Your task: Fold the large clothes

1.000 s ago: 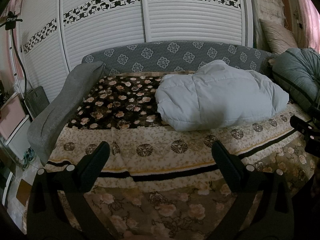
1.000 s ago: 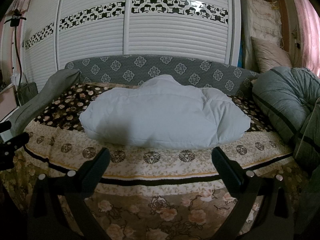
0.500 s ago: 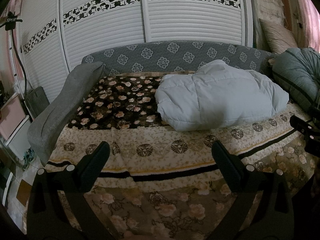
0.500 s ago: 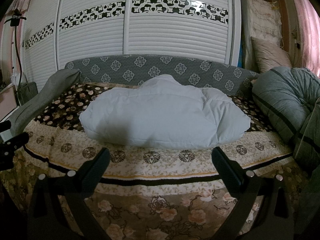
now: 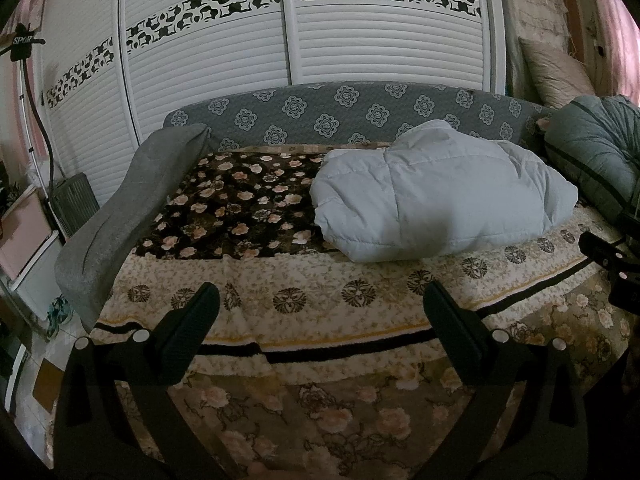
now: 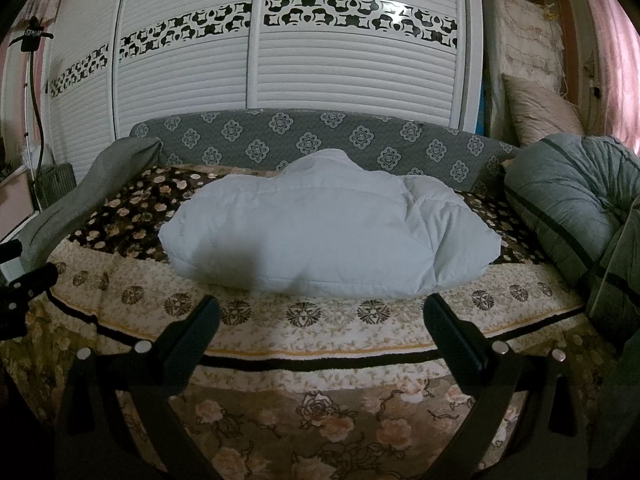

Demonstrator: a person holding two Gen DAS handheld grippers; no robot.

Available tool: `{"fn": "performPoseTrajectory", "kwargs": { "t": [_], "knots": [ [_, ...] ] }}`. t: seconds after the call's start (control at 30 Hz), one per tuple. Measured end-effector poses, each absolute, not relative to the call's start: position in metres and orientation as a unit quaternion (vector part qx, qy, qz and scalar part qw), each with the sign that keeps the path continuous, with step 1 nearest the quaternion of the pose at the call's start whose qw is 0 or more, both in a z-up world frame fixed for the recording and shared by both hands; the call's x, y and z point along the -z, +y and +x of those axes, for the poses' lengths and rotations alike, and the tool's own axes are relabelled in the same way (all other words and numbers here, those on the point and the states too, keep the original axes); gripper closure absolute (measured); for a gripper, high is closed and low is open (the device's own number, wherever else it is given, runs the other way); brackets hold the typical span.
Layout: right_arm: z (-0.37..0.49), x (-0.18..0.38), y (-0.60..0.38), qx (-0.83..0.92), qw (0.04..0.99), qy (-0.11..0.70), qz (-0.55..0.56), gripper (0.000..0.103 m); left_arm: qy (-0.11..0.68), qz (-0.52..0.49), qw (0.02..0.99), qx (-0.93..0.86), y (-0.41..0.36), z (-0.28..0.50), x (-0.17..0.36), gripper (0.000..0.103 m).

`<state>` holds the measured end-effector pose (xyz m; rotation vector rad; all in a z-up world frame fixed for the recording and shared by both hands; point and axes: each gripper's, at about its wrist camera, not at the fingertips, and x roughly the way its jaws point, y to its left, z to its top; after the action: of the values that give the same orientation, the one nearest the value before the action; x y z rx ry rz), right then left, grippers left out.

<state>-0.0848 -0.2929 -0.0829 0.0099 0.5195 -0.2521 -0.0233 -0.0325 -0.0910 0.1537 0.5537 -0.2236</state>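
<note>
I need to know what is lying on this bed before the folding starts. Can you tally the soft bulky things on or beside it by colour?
Pale blue quilted puffy garment: 1
Grey-green striped bundled quilt: 1
Plain grey cushion: 1
Beige pillow: 1
Total: 4

You face a bed spread with a floral blanket (image 6: pixel 304 332), cream and brown with a black stripe near its front edge. Behind it runs a grey padded headboard with pale medallion print (image 6: pixel 320 142), and behind that a white louvred sliding wardrobe with a black-and-white fretwork band (image 6: pixel 340 60). To your left lies a plain grey cushion (image 5: pixel 120 208); beyond it, a black stand with a clip (image 5: pixel 24 42) rises. On the right, a beige pillow (image 6: pixel 536 108) leans upright. The light is dim.
</note>
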Motion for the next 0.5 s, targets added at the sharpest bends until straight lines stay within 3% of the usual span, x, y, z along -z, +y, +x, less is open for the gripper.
{"fn": "performPoseTrajectory", "kwargs": {
  "t": [0.5],
  "knots": [
    [-0.0851,0.0843,-0.2955,0.124,0.958,0.259,0.004,0.002,0.274,0.077,0.952,0.109,-0.0318,-0.0247,0.0905,0.003]
  ]
}}
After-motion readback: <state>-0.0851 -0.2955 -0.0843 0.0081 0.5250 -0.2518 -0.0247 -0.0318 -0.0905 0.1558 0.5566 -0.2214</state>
